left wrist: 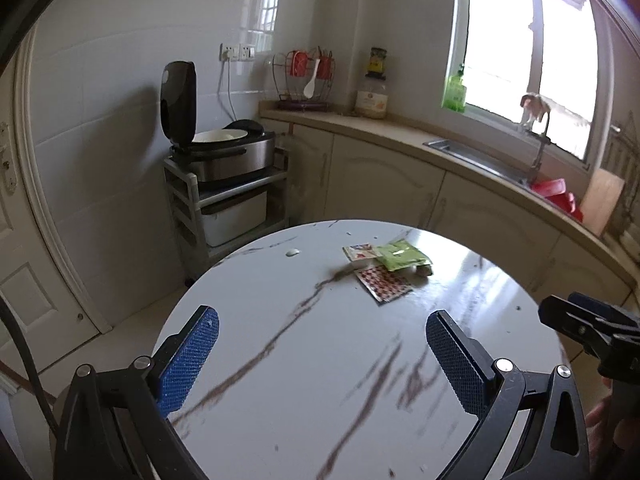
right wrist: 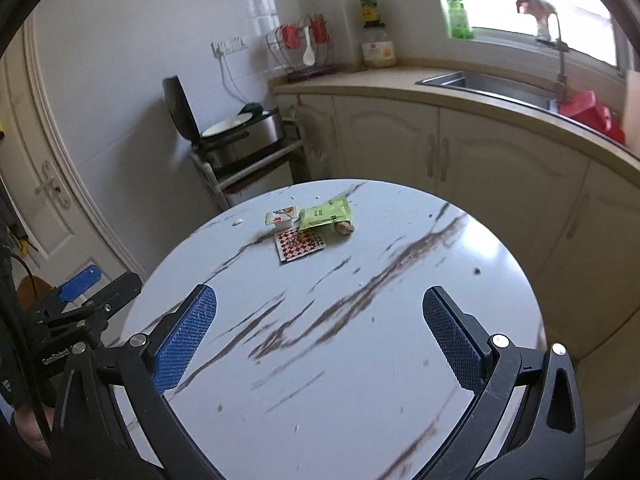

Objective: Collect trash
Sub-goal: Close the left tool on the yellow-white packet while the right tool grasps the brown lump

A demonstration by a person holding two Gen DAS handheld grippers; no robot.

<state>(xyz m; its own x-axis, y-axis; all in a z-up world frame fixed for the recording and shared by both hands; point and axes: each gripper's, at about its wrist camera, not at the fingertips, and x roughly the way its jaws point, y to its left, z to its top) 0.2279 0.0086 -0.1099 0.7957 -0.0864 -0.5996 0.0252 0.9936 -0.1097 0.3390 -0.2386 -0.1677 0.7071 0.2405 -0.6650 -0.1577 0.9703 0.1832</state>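
Note:
A small pile of trash lies on the far part of a round white marble table (left wrist: 320, 360) (right wrist: 400, 340): a green wrapper (left wrist: 402, 255) (right wrist: 326, 216), a red-and-white checkered packet (left wrist: 384, 283) (right wrist: 299, 243), a small white sachet (left wrist: 359, 252) (right wrist: 280, 216) and a brownish scrap (left wrist: 424, 270) (right wrist: 344, 228). My left gripper (left wrist: 322, 360) is open and empty over the near part of the table. My right gripper (right wrist: 320, 344) is open and empty, also short of the pile. Each gripper shows at the edge of the other's view.
A small white crumb (left wrist: 292, 252) (right wrist: 237, 223) lies left of the pile. Behind the table a trolley holds an open rice cooker (left wrist: 218, 148) (right wrist: 236, 132). A cabinet counter with a sink (left wrist: 472, 154) (right wrist: 492, 84) and a red tub (left wrist: 558, 196) (right wrist: 588, 114) runs along the right.

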